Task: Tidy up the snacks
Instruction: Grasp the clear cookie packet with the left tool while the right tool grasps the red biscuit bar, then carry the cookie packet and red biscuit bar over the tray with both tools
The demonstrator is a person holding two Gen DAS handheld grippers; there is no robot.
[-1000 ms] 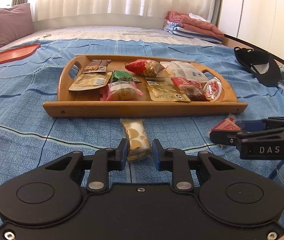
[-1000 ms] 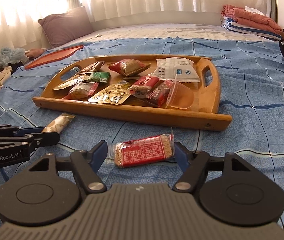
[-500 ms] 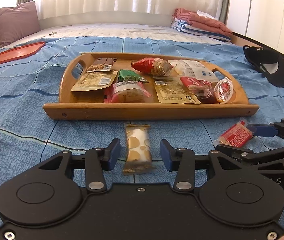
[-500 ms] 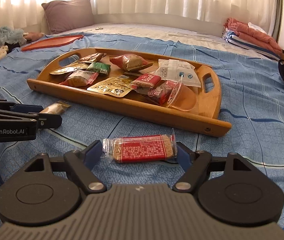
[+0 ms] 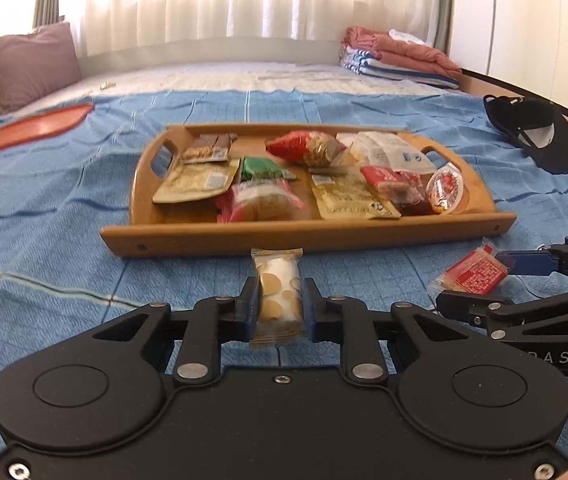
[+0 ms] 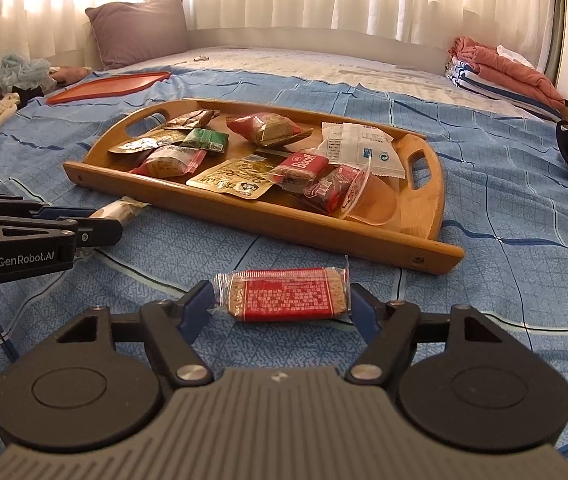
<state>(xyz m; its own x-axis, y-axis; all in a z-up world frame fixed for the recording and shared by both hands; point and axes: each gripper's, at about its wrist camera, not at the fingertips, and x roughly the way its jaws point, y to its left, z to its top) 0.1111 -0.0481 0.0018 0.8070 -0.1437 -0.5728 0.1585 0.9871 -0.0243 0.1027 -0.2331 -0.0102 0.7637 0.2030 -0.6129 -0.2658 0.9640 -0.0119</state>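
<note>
My left gripper (image 5: 278, 304) is shut on a white snack pack with tan dots (image 5: 278, 292), held just in front of the wooden tray (image 5: 308, 236). My right gripper (image 6: 281, 304) is shut on a red biscuit pack (image 6: 286, 294), gripped by its two ends, low over the blue bedspread before the tray (image 6: 259, 216). The tray holds several wrapped snacks and a jelly cup (image 6: 368, 200). The red pack (image 5: 474, 274) and the right gripper show at the right of the left wrist view. The left gripper (image 6: 99, 226) with its pack (image 6: 117, 210) shows at the left of the right wrist view.
A red flat lid (image 6: 107, 86) lies far left on the bed. A black cap (image 5: 532, 136) lies at the right. Folded clothes (image 5: 400, 56) and a purple pillow (image 6: 139, 28) sit at the far end.
My left gripper closed on the dotted snack pack, which lay loose between open fingers half a second ago. My right gripper's fingers closed in on the ends of the red biscuit pack.
</note>
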